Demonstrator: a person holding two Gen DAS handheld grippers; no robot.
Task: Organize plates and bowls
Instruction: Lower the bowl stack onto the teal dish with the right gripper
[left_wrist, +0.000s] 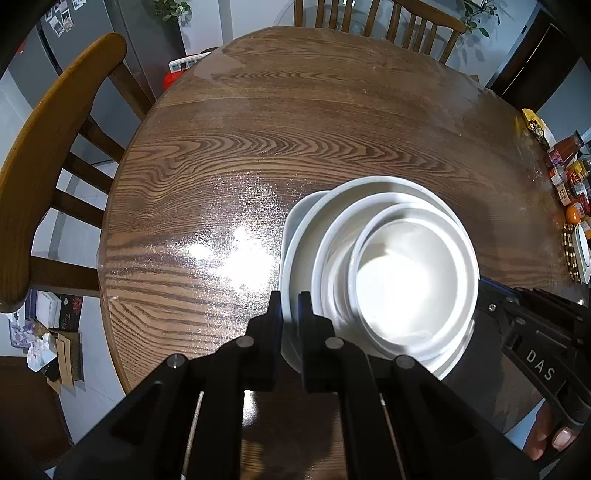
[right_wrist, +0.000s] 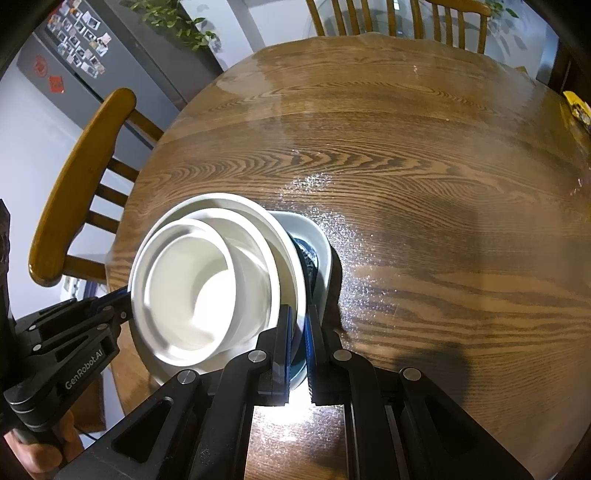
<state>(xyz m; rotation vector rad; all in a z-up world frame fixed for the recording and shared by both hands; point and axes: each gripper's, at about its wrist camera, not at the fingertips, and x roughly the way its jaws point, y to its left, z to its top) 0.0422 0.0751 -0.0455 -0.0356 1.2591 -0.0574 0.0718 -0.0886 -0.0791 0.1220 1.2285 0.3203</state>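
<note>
A stack of white dishes is held above the round wooden table (left_wrist: 258, 147): a small bowl (left_wrist: 406, 273) nested in larger bowls (left_wrist: 332, 236), over a white plate (left_wrist: 295, 225) with a blue pattern (right_wrist: 308, 254). My left gripper (left_wrist: 290, 314) is shut on the stack's left rim. My right gripper (right_wrist: 299, 332) is shut on its right rim. Each gripper shows in the other's view, the right one in the left wrist view (left_wrist: 524, 332), the left one in the right wrist view (right_wrist: 74, 332).
Wooden chairs stand at the left (left_wrist: 55, 129) and at the far side (left_wrist: 406, 22). Jars, packets and an orange (left_wrist: 570, 177) crowd the table's right edge. A fridge with photos (right_wrist: 74, 48) stands at the back left. Boxes lie on the floor (left_wrist: 55, 343).
</note>
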